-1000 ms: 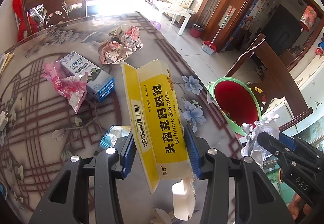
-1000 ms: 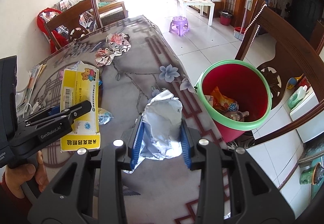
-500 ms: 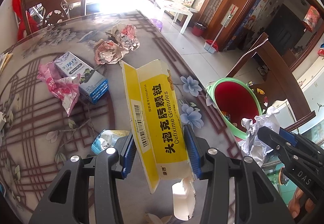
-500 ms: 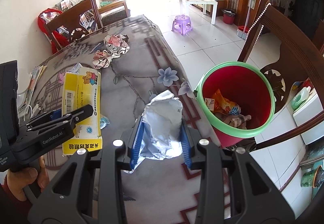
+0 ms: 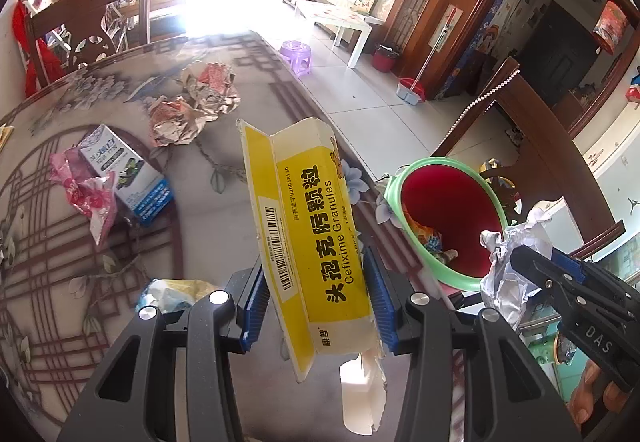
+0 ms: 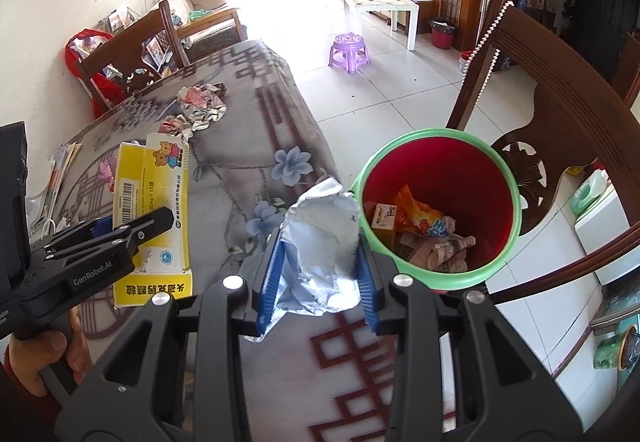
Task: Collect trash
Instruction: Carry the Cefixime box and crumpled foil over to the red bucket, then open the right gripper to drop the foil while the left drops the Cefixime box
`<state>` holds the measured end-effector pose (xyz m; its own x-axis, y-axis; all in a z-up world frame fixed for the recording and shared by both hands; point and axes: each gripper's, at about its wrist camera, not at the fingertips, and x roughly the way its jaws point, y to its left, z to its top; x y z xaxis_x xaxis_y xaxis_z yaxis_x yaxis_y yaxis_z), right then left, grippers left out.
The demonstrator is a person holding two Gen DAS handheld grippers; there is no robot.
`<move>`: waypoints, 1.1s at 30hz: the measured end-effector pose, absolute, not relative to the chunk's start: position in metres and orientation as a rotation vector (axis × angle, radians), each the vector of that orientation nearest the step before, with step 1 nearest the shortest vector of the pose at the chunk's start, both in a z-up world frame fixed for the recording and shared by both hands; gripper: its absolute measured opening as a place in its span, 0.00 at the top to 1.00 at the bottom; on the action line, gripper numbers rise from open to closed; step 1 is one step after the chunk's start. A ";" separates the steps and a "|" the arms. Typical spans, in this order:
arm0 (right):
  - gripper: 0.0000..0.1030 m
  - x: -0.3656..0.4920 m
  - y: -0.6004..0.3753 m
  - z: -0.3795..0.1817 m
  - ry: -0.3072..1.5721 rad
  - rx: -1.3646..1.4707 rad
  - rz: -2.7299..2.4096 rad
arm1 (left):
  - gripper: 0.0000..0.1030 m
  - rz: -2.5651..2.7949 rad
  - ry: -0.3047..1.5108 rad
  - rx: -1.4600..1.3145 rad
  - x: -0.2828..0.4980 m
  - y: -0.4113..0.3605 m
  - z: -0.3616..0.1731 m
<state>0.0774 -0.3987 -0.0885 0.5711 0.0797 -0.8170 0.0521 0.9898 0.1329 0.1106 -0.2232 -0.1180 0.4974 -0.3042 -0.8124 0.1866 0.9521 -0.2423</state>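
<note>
Trash: right gripper (image 6: 318, 274) clamps crumpled silver foil (image 6: 320, 246); left gripper (image 5: 316, 306) clamps yellow cardboard medicine box (image 5: 308, 226). Carry each fully over red green-rimmed bin (image 6: 496, 178) at 2 o'clock before opening.

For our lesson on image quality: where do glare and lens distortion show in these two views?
Left wrist view: window light burns out the far table end; the held yellow box stays sharp. Right wrist view: the far floor is washed out, the wooden chair bows with the fisheye, corners vignette black.
</note>
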 end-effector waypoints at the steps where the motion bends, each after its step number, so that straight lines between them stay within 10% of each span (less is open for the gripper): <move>1: 0.67 0.078 -0.403 -0.089 0.963 0.148 0.011 | 0.59 -0.299 1.008 -0.128 0.110 -0.226 -0.118; 33: 0.66 0.152 -0.565 -0.176 1.073 0.155 -0.170 | 0.59 -0.399 1.043 -0.027 0.153 -0.356 -0.125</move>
<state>0.1524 -0.5648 -0.1756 0.4665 -0.0625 -0.8823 0.2130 0.9761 0.0435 0.1533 -0.3555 -0.1250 0.4386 -0.3338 -0.8344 0.3087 0.9279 -0.2090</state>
